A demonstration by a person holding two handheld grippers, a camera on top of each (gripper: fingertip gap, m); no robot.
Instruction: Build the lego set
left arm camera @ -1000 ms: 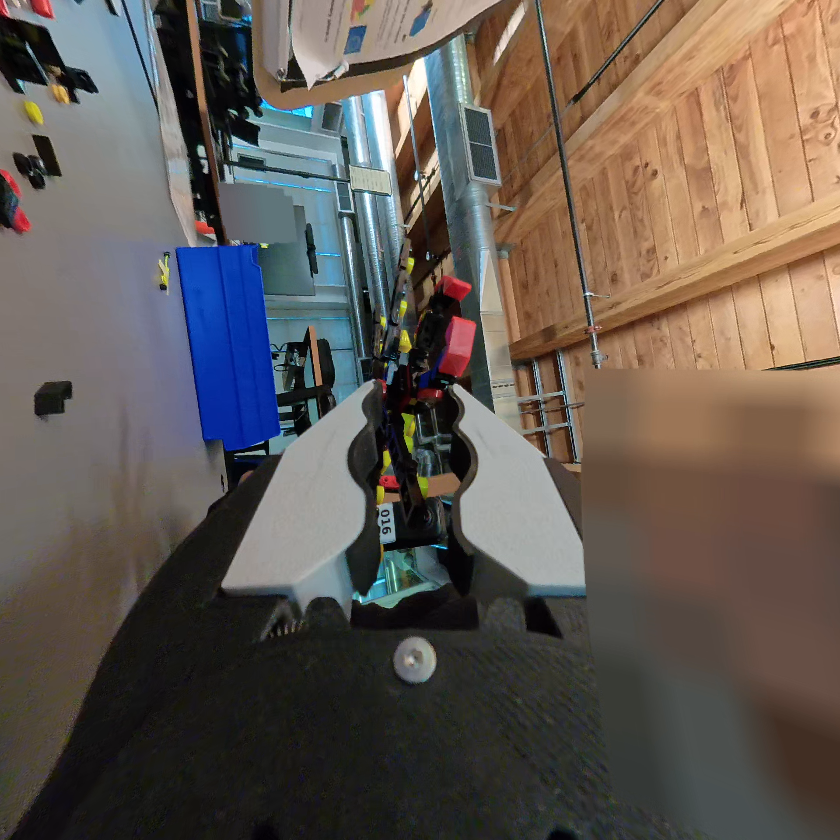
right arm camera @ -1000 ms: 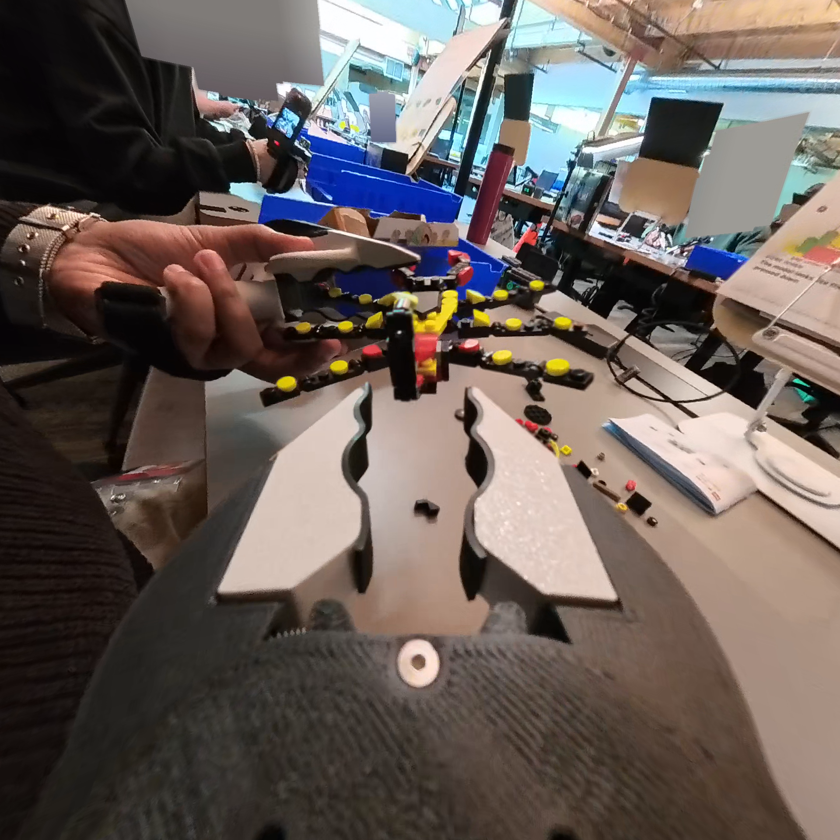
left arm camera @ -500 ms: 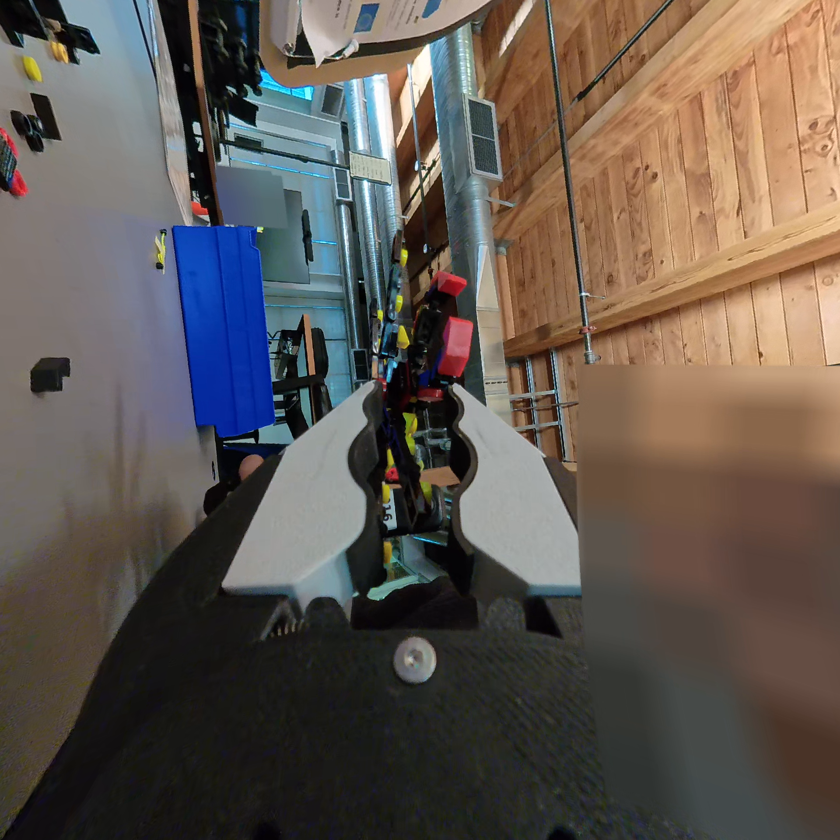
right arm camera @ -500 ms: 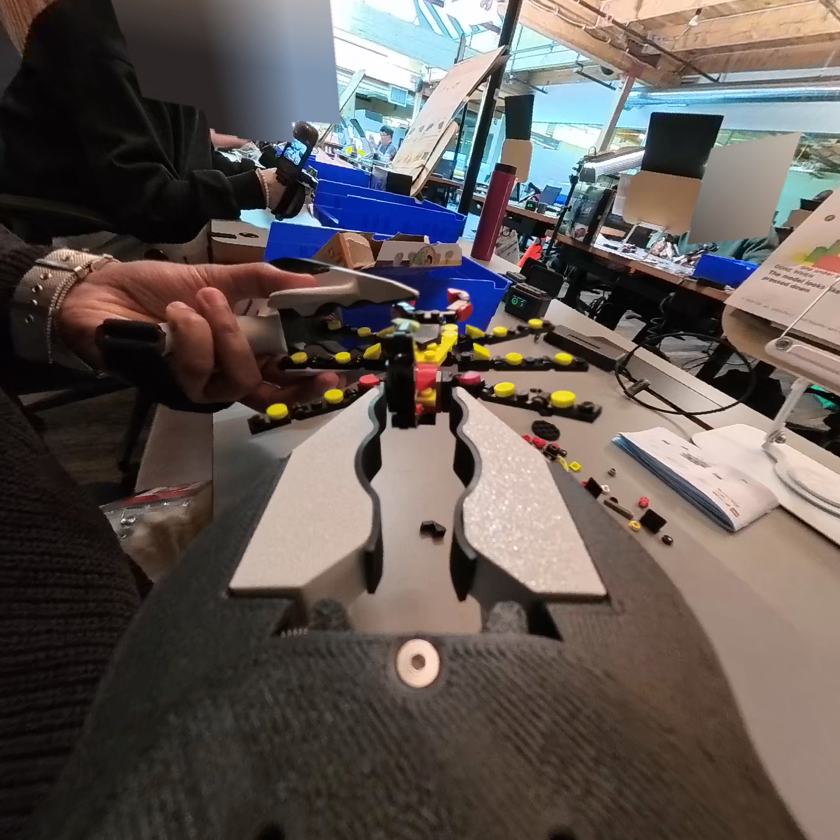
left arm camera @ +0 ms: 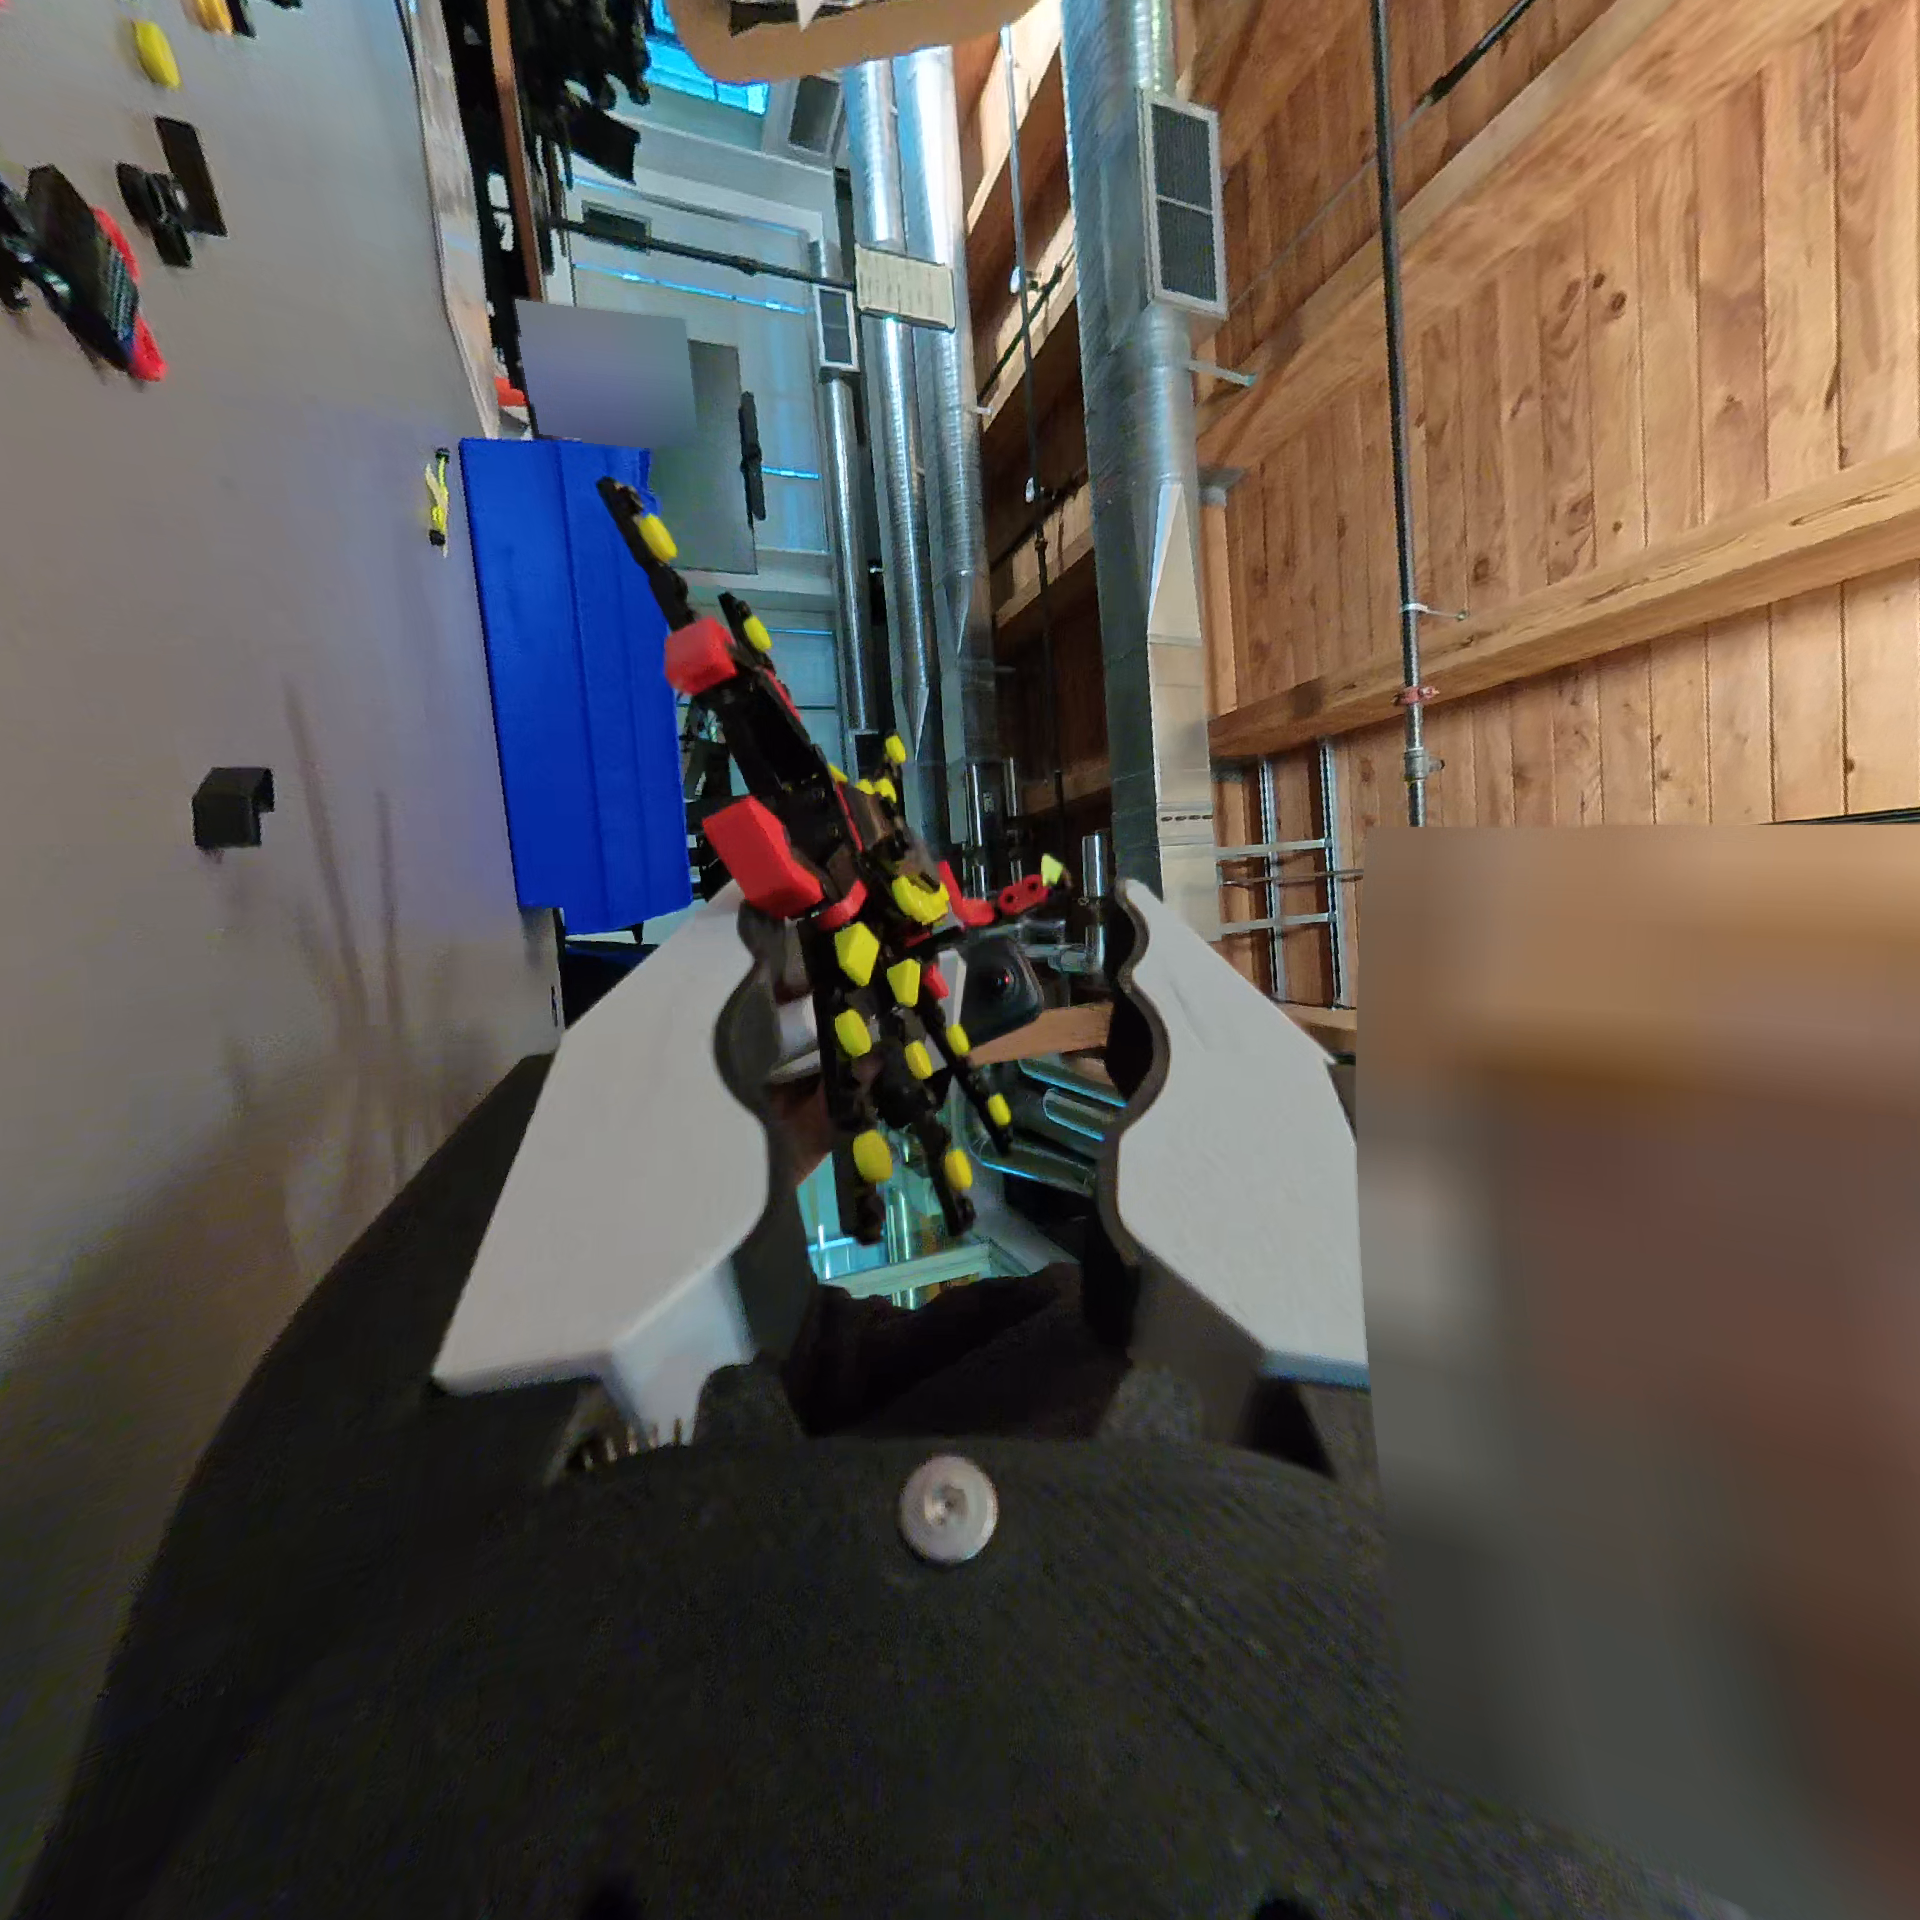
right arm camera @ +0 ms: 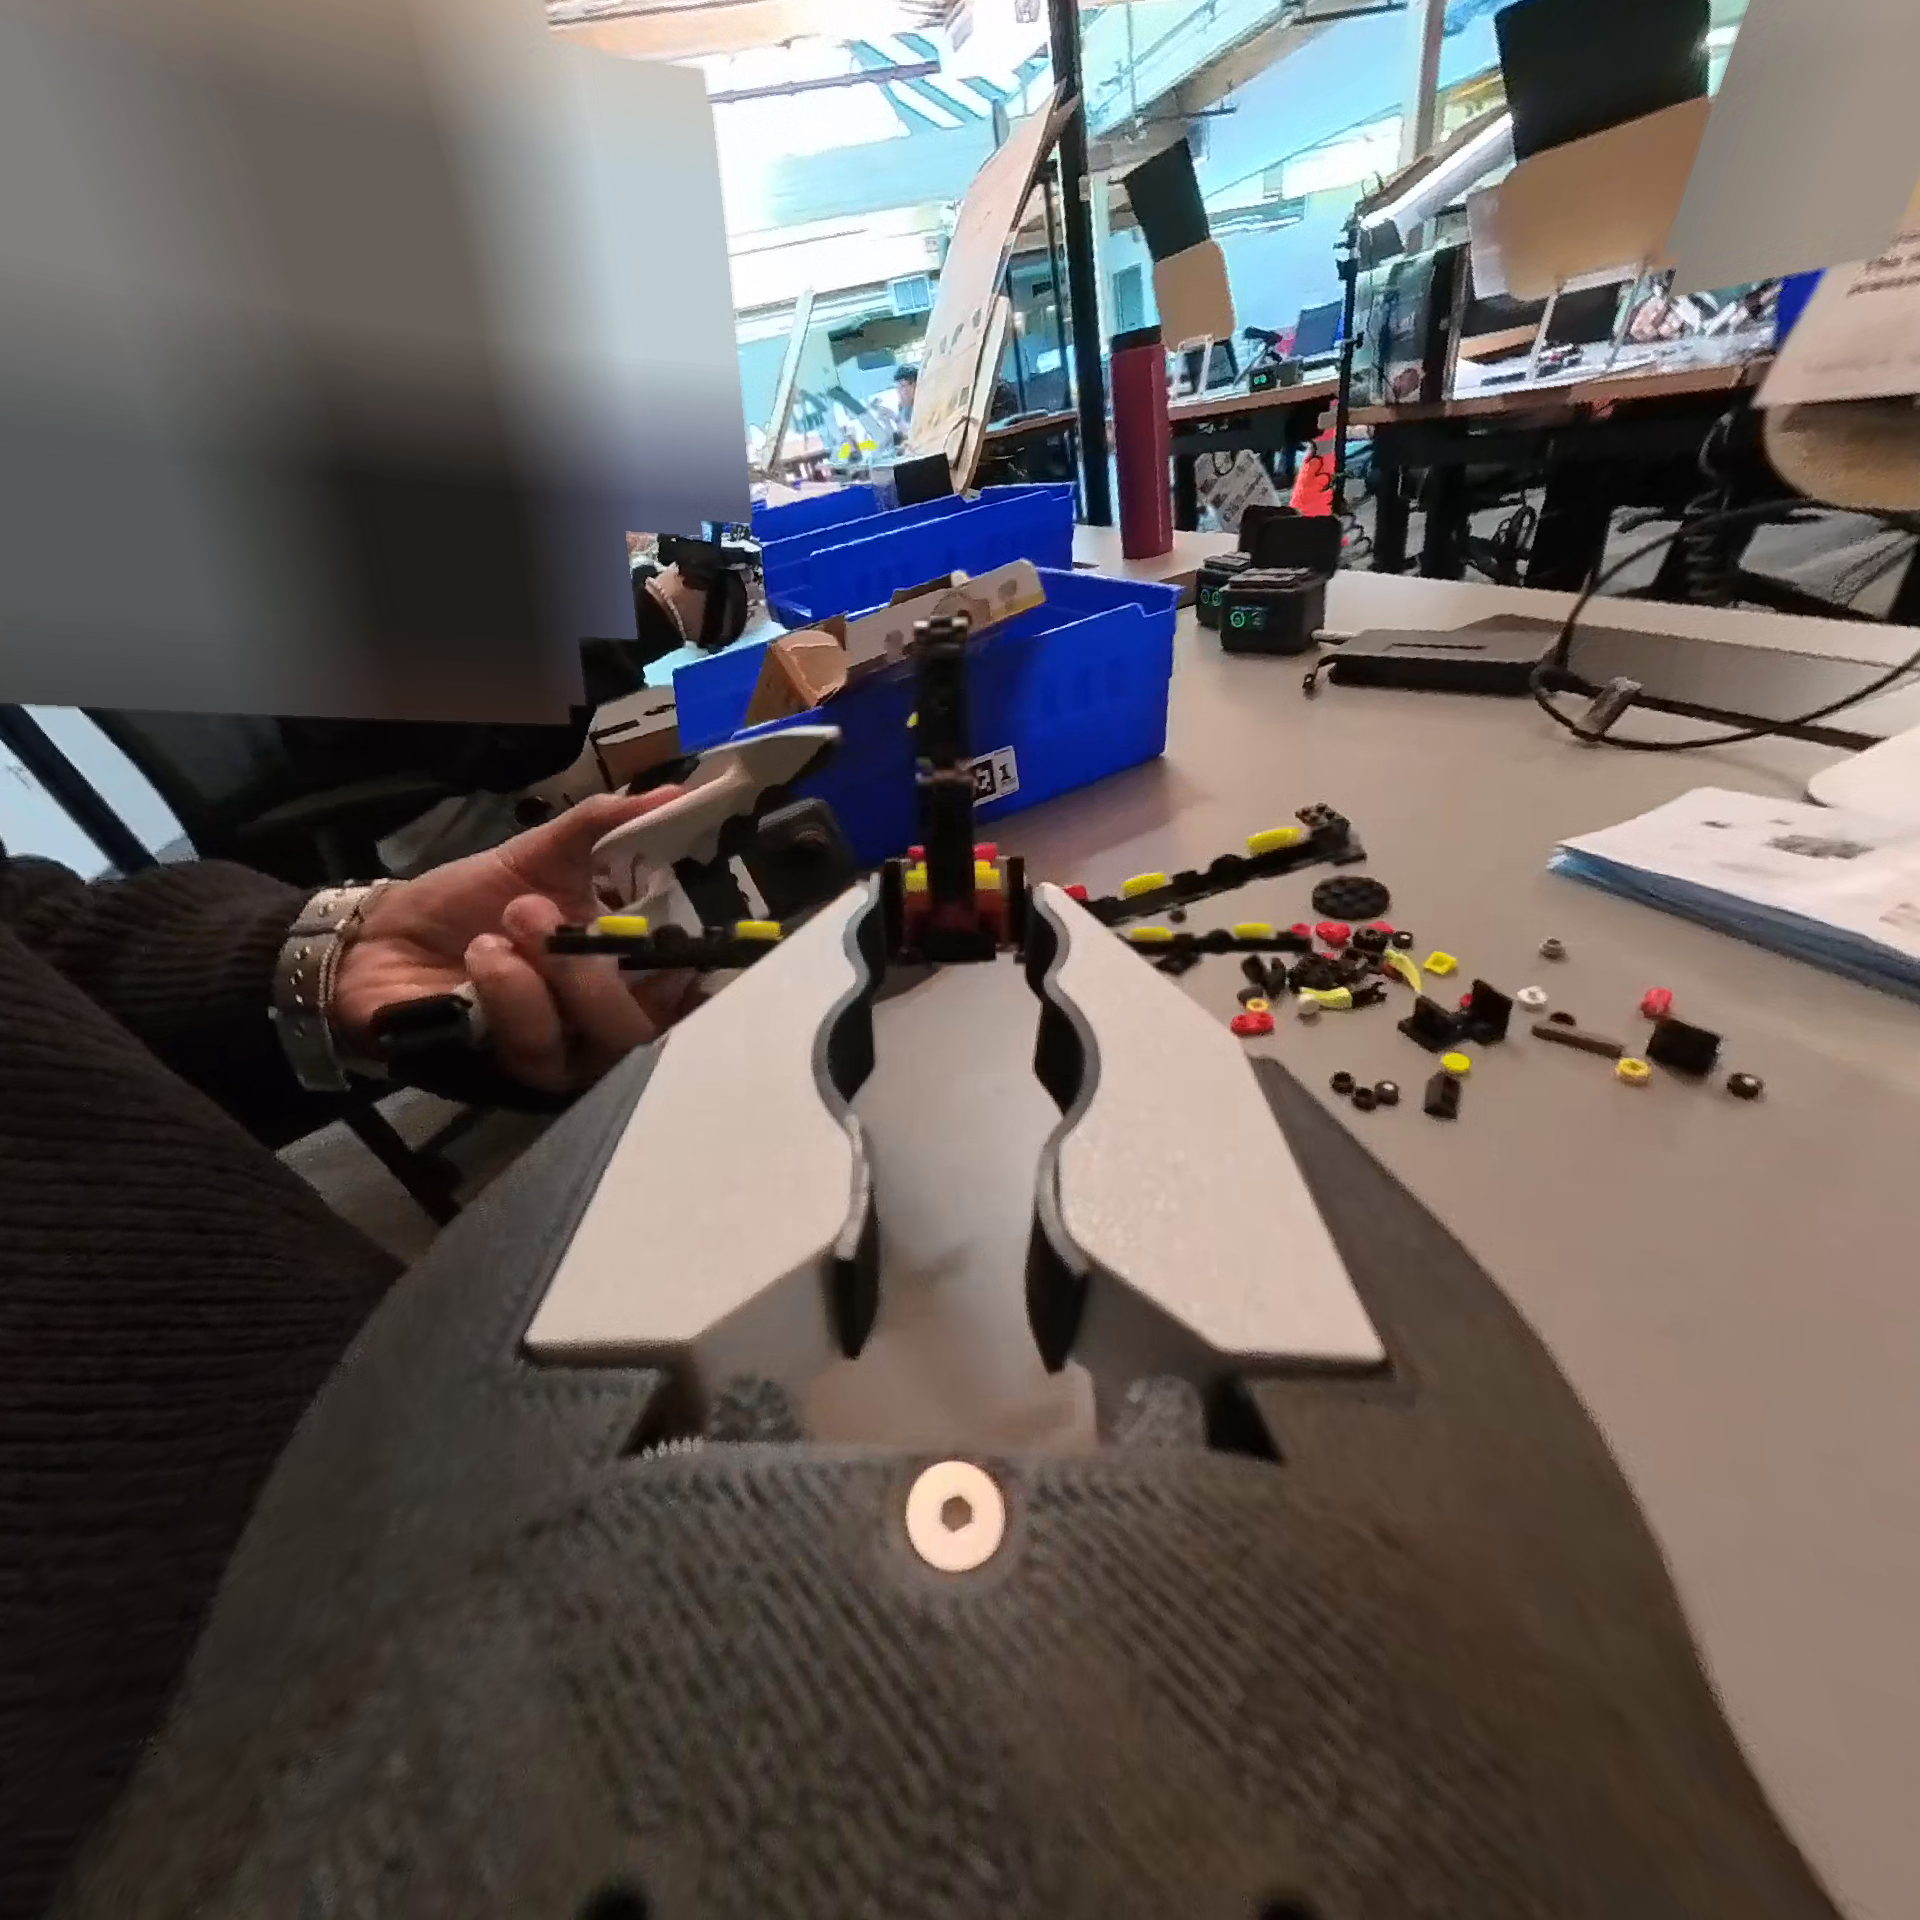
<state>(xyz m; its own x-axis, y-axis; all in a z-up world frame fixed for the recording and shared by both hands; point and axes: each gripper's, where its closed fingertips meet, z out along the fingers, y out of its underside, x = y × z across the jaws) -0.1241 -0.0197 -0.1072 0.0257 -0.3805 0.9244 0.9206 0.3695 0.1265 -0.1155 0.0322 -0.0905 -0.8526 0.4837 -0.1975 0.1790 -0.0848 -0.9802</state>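
A black brick model with yellow and red studs and long legs (right arm camera: 940,790) is clamped by its body between the pads of my right gripper (right arm camera: 954,899), above the grey table (right arm camera: 1558,1247). My left gripper (left arm camera: 935,914) stands wide open. The same model (left arm camera: 831,862) leans tilted between its fingers, close to the left fingertip (left arm camera: 665,1039), with a clear gap to the right one. In the right wrist view the left gripper (right arm camera: 727,779) shows to the left of the model, held in a person's hand (right arm camera: 468,935), its fingers apart.
Loose black, red and yellow pieces (right arm camera: 1455,997) lie on the table right of the model. A blue bin (right arm camera: 1049,675) with cardboard stands behind it and also shows in the left wrist view (left arm camera: 571,675). A booklet (right arm camera: 1745,883), cables, black boxes (right arm camera: 1268,613) and a red bottle (right arm camera: 1140,436) lie farther right. Tip to tip, the grippers are about 6 centimeters apart.
My left jaws, shut on the model before, have opened off it. My right jaws closed on the model's body and hold it now. The model has tilted in the left wrist view.
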